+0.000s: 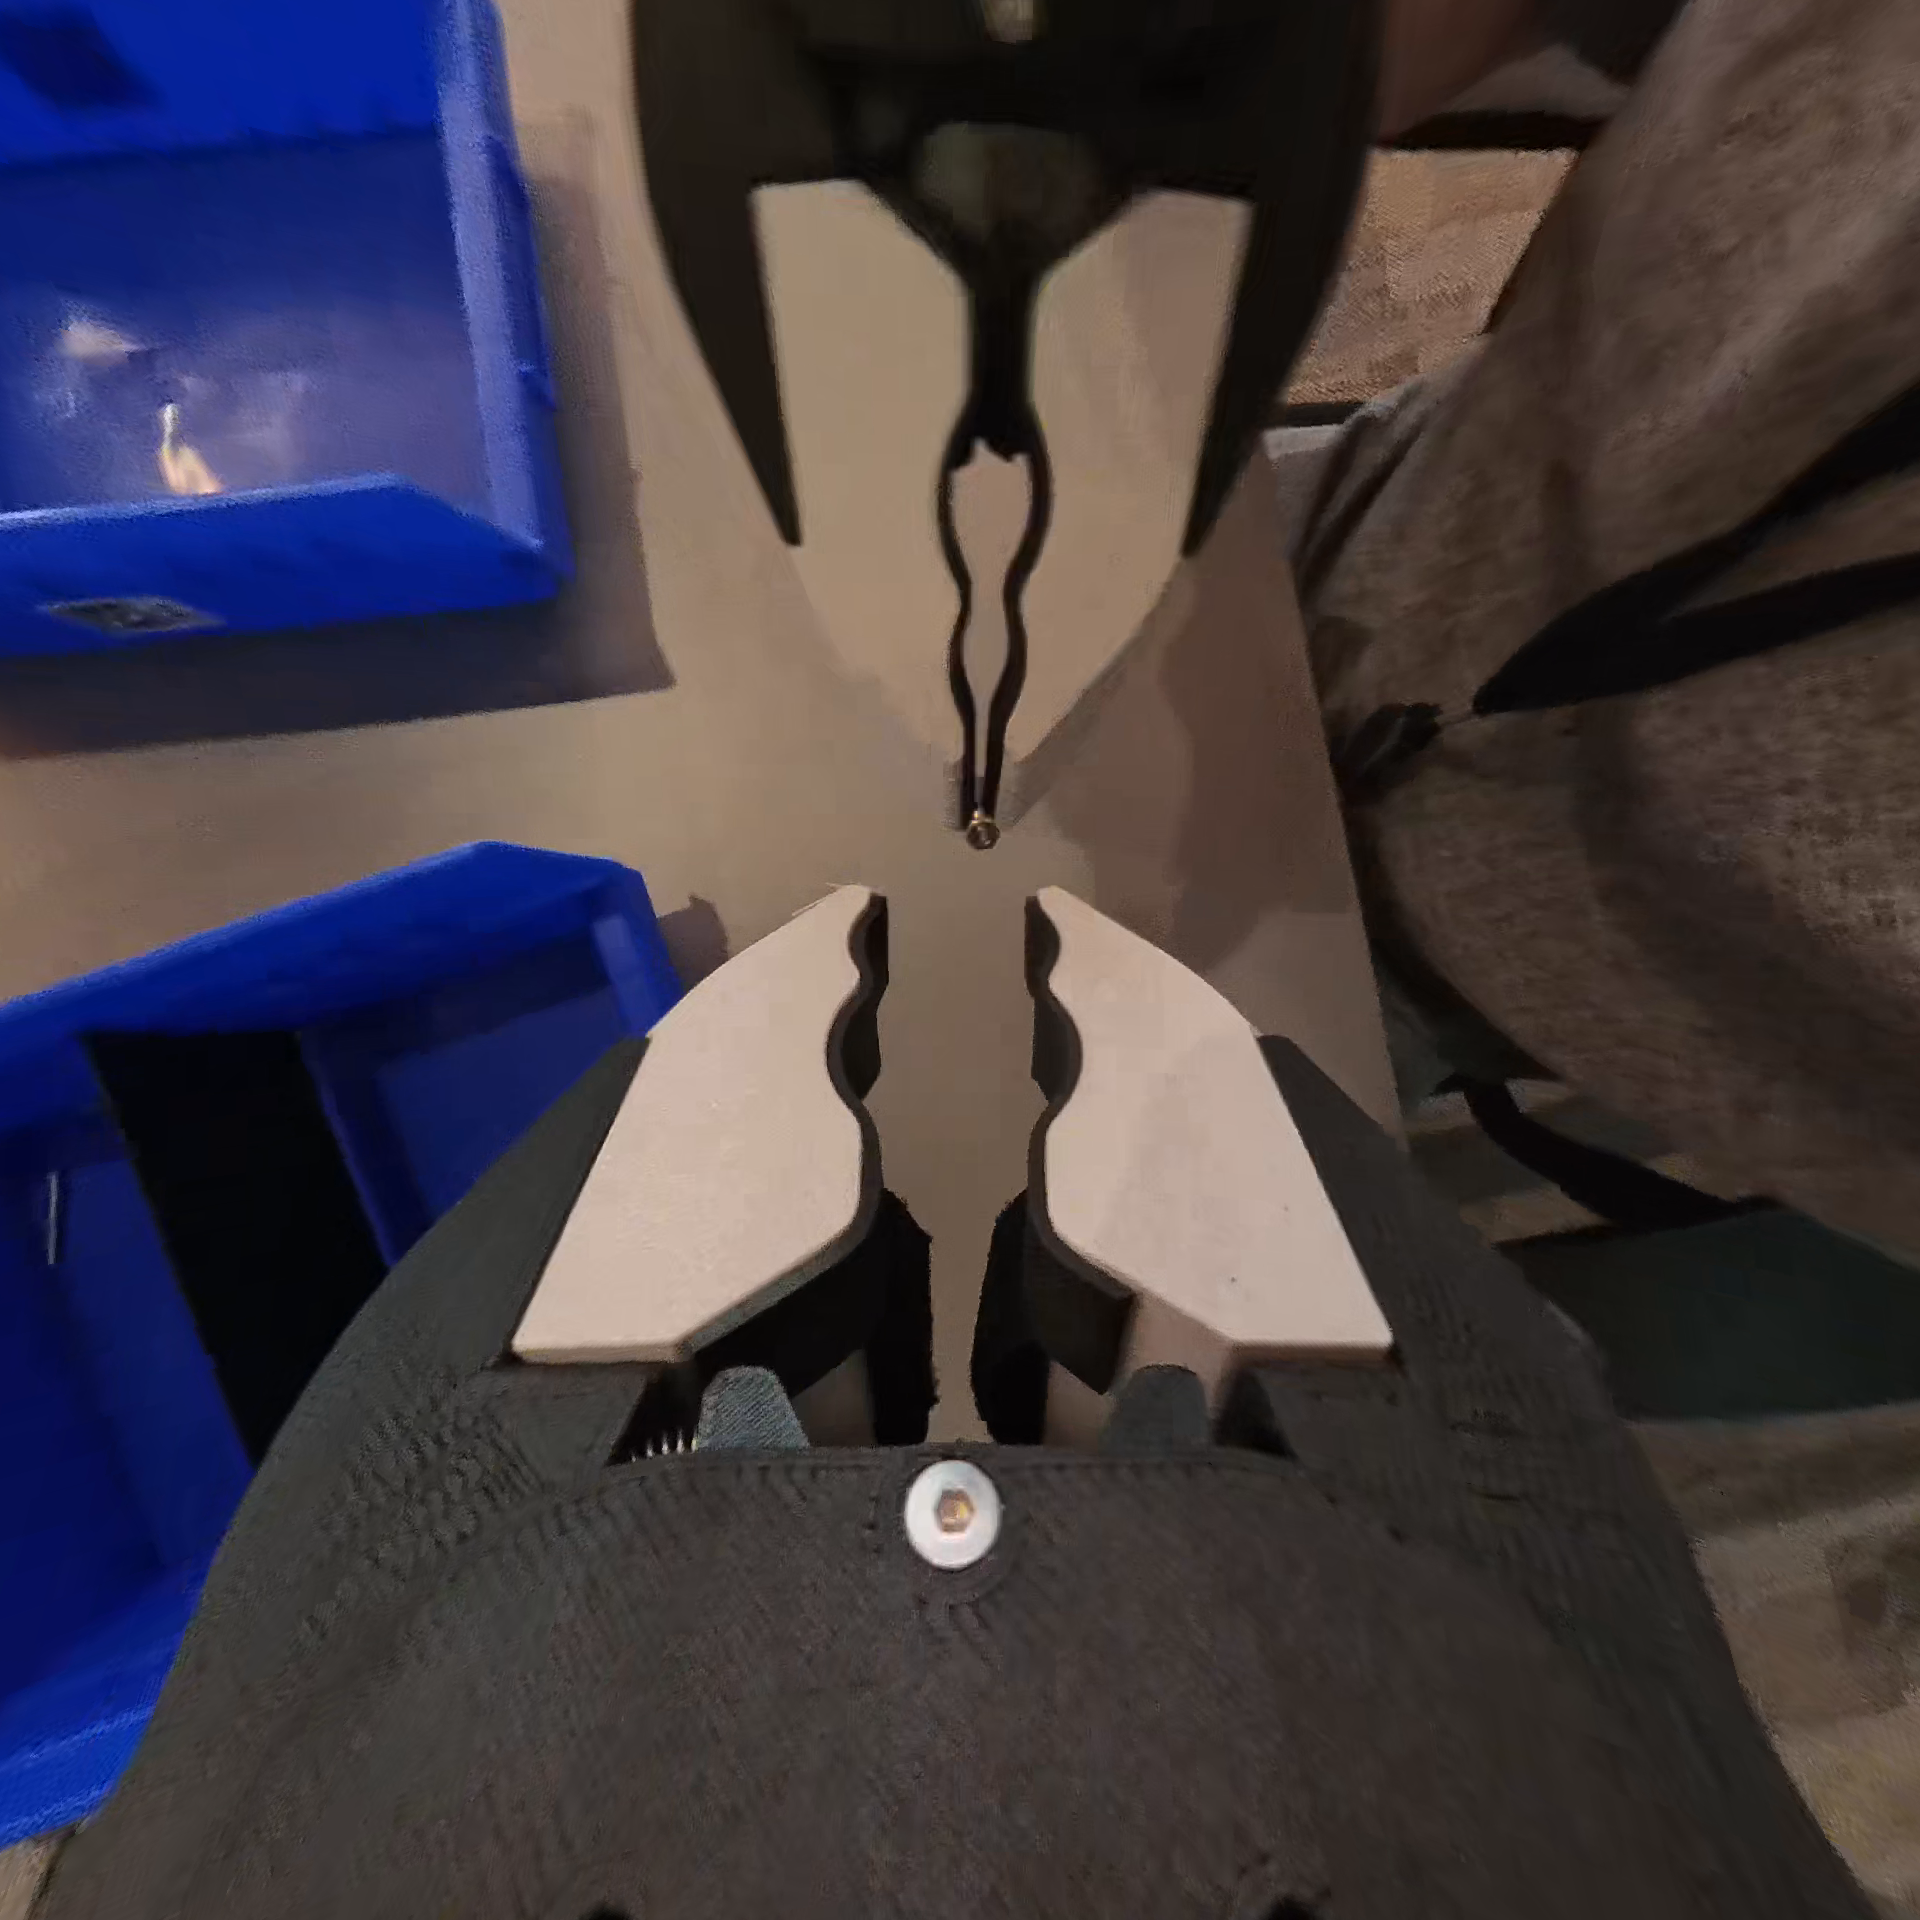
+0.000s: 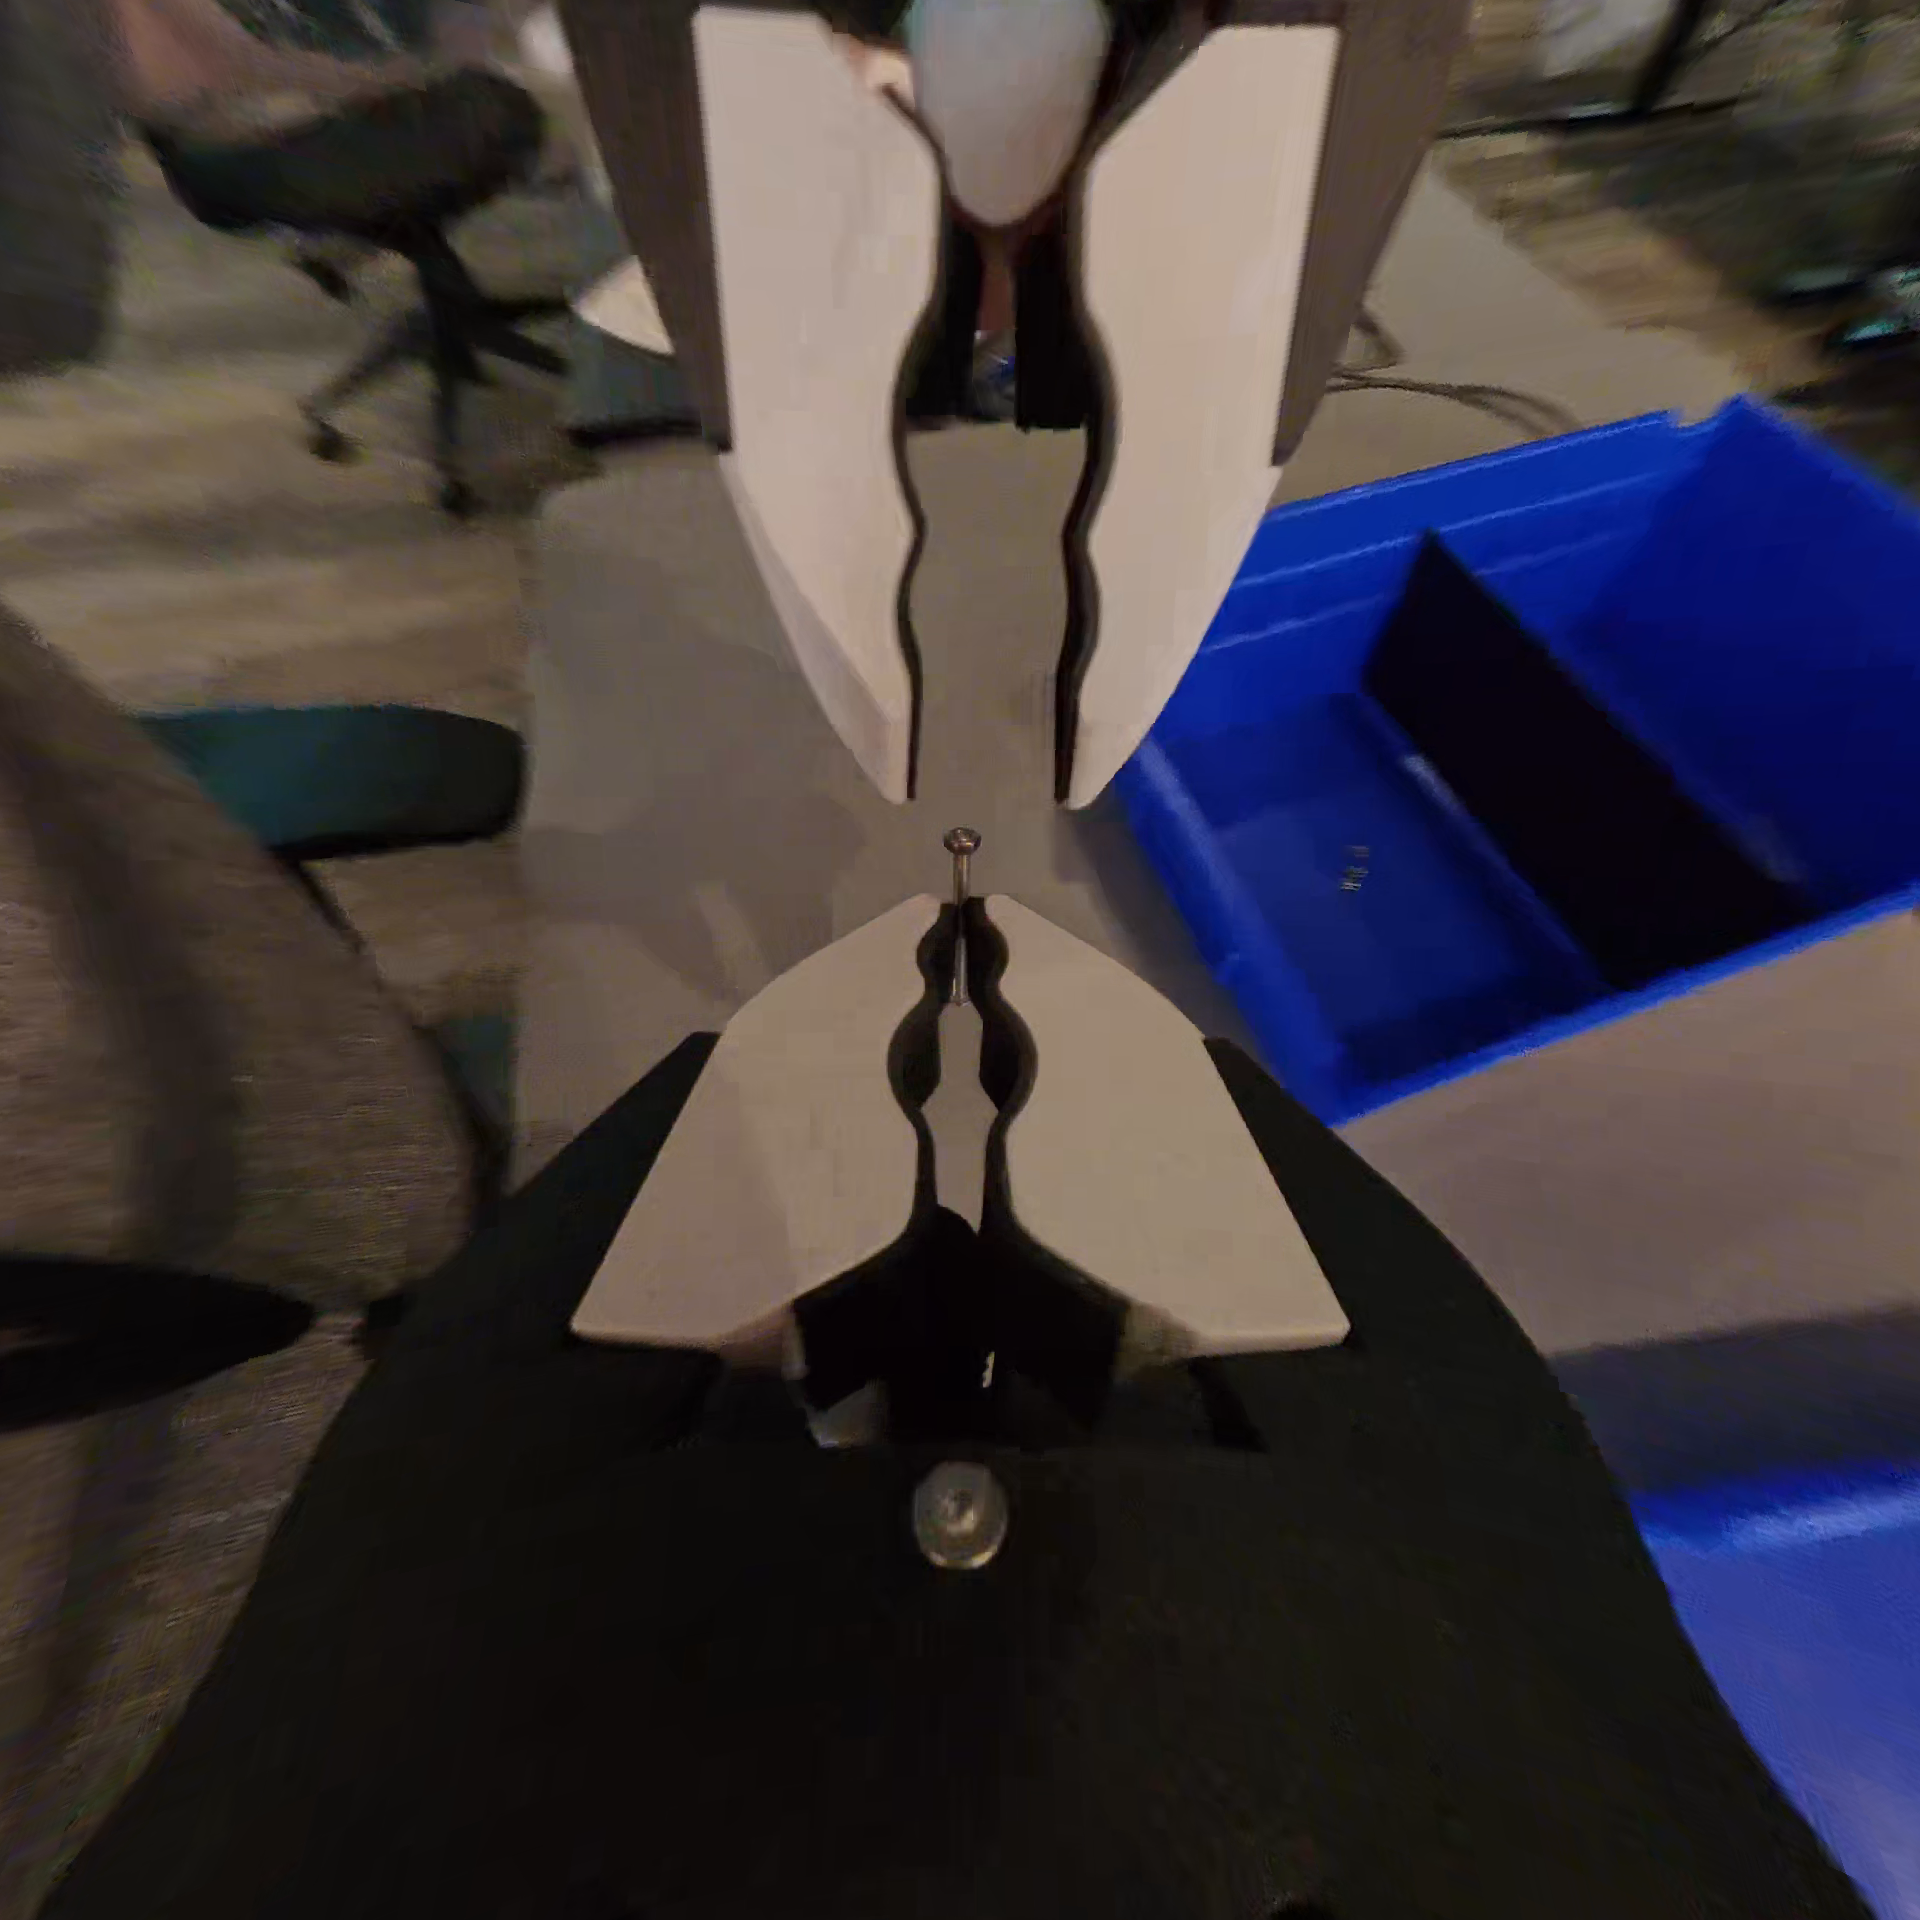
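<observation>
My right gripper (image 2: pixel 962 906) is shut on a small metal screw (image 2: pixel 961 862). The screw's head sticks out past the fingertips and its shank lies pinched between the pads. My left gripper (image 1: pixel 956 899) is open and empty, its jaws a hand's width apart. The two grippers face each other tip to tip above a tan table (image 1: pixel 810 727). In the left wrist view the right gripper (image 1: pixel 982 800) shows opposite with the screw (image 1: pixel 981 831) at its tip, just beyond my left fingertips. In the right wrist view the open left gripper (image 2: pixel 987 798) hangs just past the screw head.
Two blue plastic bins stand left of the left gripper: one far (image 1: pixel 260 540), one near (image 1: pixel 343 935) with a black divider. The near bin also shows right of the right gripper (image 2: pixel 1558 727). A person's grey sleeve (image 1: pixel 1662 623) is at the right. An office chair (image 2: pixel 416 260) stands beyond. Both grippers' tips are close together, under 4 cm apart.
</observation>
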Tool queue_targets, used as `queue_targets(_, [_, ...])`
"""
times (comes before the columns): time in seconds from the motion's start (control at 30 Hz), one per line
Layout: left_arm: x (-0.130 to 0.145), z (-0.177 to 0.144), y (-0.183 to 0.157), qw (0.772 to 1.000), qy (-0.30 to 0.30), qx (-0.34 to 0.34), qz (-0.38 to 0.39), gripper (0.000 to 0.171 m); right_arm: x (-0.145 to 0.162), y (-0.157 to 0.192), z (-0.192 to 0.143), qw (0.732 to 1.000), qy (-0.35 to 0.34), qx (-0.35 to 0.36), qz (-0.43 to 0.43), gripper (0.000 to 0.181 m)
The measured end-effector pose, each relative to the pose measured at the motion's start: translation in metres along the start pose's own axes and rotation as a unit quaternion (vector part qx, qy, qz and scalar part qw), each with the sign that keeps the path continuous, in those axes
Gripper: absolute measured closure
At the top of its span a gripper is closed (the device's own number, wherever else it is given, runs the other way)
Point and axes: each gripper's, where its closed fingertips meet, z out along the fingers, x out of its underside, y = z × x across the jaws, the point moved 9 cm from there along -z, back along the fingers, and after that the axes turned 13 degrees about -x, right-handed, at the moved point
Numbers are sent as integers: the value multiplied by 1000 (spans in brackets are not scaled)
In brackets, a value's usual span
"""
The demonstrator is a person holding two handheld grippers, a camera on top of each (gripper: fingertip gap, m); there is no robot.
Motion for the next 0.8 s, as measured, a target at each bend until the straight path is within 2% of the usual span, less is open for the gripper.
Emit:
queue_targets(0.13, [-4, -1, -2, 999, 1, -37, -16, 149, -5, 6, 5, 994, 47, 91, -48, 180])
queue_targets(0.3, [-7, 2, -8, 999, 7, -48, -20, 151, -7, 6, 8, 985, 67, 142, -67, 180])
queue_targets(0.8, [-4, 3, -4, 997, -12, -66, -29, 166, -13, 7, 11, 982, 75, 155, -81, 180])
